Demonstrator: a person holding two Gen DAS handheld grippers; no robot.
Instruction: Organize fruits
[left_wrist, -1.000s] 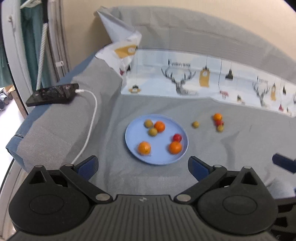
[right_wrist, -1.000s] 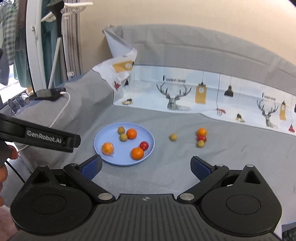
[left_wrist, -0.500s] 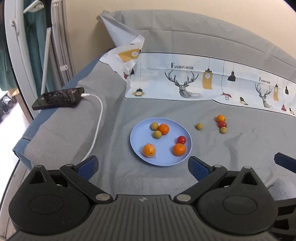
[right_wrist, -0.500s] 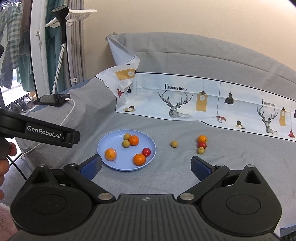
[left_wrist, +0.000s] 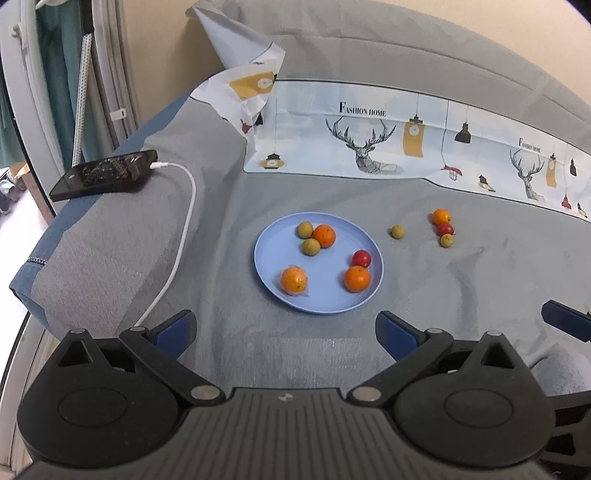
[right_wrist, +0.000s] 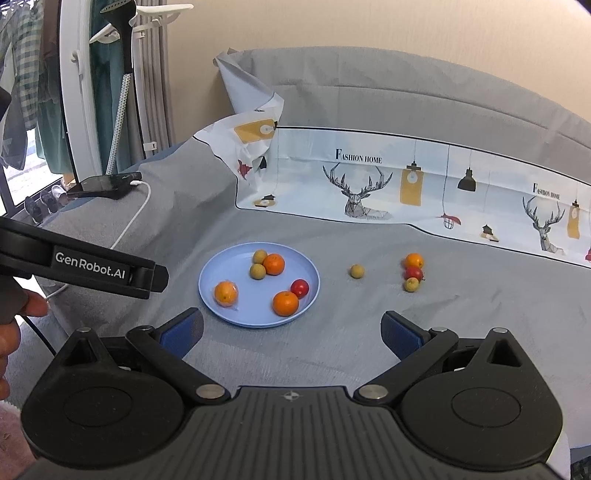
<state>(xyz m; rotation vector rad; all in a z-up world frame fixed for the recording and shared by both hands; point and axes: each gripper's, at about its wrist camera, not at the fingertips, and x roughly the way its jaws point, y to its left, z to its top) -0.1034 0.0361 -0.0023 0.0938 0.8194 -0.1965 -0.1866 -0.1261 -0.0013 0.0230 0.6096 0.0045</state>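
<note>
A blue plate (left_wrist: 269, 254) (right_wrist: 210, 280) lies on the grey cloth and holds three oranges, two greenish-brown fruits and a red fruit (left_wrist: 361, 258). To its right on the cloth lie a lone greenish-brown fruit (left_wrist: 397, 232) (right_wrist: 357, 271) and a cluster of an orange (left_wrist: 441, 216) (right_wrist: 413, 261), a red fruit (left_wrist: 444, 229) and a greenish-brown fruit (left_wrist: 446, 240). My left gripper (left_wrist: 284, 328) is open and empty, short of the plate. My right gripper (right_wrist: 291, 328) is open and empty, short of the plate's right side.
A black phone (left_wrist: 103, 174) on a white charging cable (left_wrist: 184, 221) lies on the raised cloth at the left. A printed deer-pattern sheet (left_wrist: 369, 140) stands along the back. The left gripper's body (right_wrist: 88, 266) crosses the left of the right wrist view.
Both grippers have drawn back and risen slightly, so the plate and fruits look a little smaller and lower. No fruit has moved. Both stay open.
</note>
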